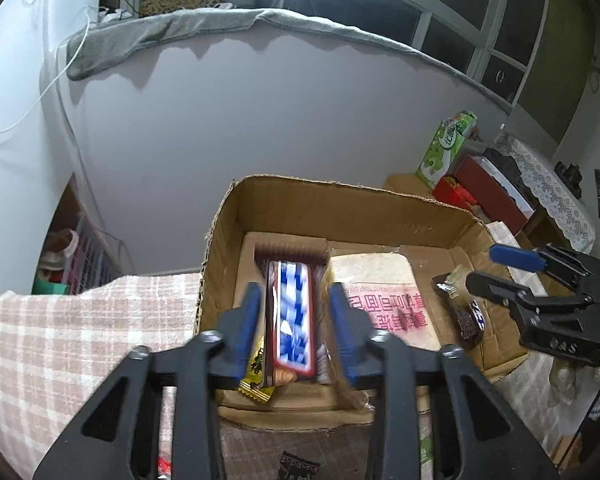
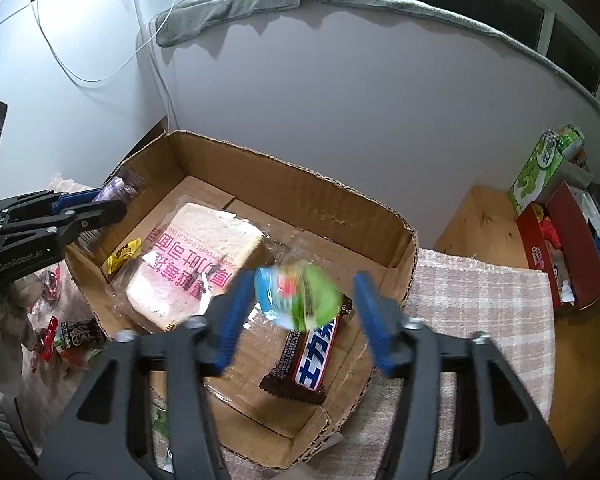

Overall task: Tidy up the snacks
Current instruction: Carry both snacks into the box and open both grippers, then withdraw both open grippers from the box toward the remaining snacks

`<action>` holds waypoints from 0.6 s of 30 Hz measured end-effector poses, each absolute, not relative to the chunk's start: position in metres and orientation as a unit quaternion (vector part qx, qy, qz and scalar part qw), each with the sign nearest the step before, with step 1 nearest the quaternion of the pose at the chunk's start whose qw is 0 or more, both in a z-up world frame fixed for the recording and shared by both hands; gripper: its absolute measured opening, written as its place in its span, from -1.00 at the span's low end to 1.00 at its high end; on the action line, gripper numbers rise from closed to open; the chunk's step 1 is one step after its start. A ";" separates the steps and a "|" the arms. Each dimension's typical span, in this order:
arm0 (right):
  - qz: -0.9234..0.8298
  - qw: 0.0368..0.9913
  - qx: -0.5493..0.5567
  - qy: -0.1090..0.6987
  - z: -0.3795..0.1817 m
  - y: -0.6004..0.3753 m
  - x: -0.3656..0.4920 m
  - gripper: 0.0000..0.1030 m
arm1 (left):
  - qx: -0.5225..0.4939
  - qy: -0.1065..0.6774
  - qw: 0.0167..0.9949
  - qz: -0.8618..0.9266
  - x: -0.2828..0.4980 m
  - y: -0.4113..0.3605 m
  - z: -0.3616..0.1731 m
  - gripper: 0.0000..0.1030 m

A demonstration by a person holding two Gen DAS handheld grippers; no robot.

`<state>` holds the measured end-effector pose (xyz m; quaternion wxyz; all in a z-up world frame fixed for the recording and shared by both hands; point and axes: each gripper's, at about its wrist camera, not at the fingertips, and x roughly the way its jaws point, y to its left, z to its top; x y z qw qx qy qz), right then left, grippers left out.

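Observation:
A shallow cardboard box stands on a checked cloth. My left gripper is open over its left end, its fingers either side of a blurred chocolate bar that is free of both pads. A bagged bread slice lies in the box. My right gripper is open above the box's right end; a blurred green and blue snack packet is loose between its fingers, above another chocolate bar on the box floor.
A small yellow candy lies in the box. Loose wrapped candies lie on the cloth left of the box. A red box and a green carton stand at the right. A grey wall is behind.

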<state>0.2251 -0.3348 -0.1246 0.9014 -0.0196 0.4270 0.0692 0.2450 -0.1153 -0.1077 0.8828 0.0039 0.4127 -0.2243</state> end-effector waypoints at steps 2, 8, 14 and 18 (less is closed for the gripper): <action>0.067 0.905 -0.022 0.420 -0.122 -0.333 0.223 0.39 | 0.002 0.412 0.884 -0.223 0.244 -0.115 -0.106 -0.14; 0.068 0.907 -0.022 0.415 -0.115 -0.333 0.216 0.39 | -0.003 0.404 0.888 -0.220 0.239 -0.110 -0.099 -0.14; 0.067 0.911 -0.024 0.406 -0.104 -0.330 0.201 0.39 | -0.010 0.393 0.893 -0.220 0.226 -0.101 -0.088 -0.14; 0.070 0.915 -0.027 0.397 -0.094 -0.326 0.184 0.39 | -0.012 0.383 0.897 -0.219 0.211 -0.089 -0.079 -0.14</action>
